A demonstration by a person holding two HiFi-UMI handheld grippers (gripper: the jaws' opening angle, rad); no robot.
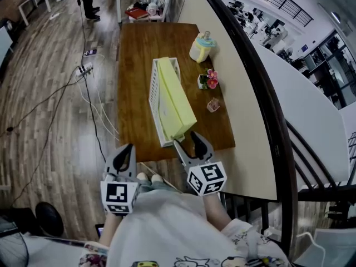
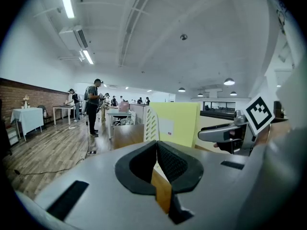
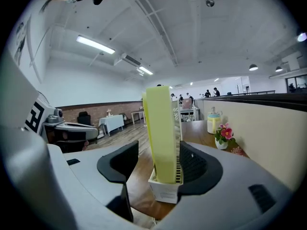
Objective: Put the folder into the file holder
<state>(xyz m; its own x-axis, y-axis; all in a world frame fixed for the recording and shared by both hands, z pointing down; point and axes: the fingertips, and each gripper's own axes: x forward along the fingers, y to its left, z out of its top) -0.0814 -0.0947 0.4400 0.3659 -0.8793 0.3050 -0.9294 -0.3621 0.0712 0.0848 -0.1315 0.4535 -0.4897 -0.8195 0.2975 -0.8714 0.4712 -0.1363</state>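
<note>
Left gripper first: hangs low, short of the near edge of the desk, above the wooden floor, jaws pressed together with nothing between them. Faces the desk in its own view, with the file holder and the folder ahead and a little to the right. Further left on the floor, a corded power strip; at the far end of the room, a standing person's legs. On the desk, near its middle, the white slatted file holder again, laid lengthwise, its near end reaching the desk's near edge. Inside it the yellow folder, already in, running almost the whole length and leaning toward the right-hand rim. Right gripper at the near end of the holder, jaws spread wide, the folder's near edge standing between them in its own view. Left jaw well clear of the folder, right jaw just beside the holder's wall, contact not to be told. Right of the holder, along the desk's right side: a pale yellow bottle with a blue cap, a small pot of pink flowers, and a little pink item too small to name. Beyond the desk's right edge, a beige partition topped by a dark curved rail.
</note>
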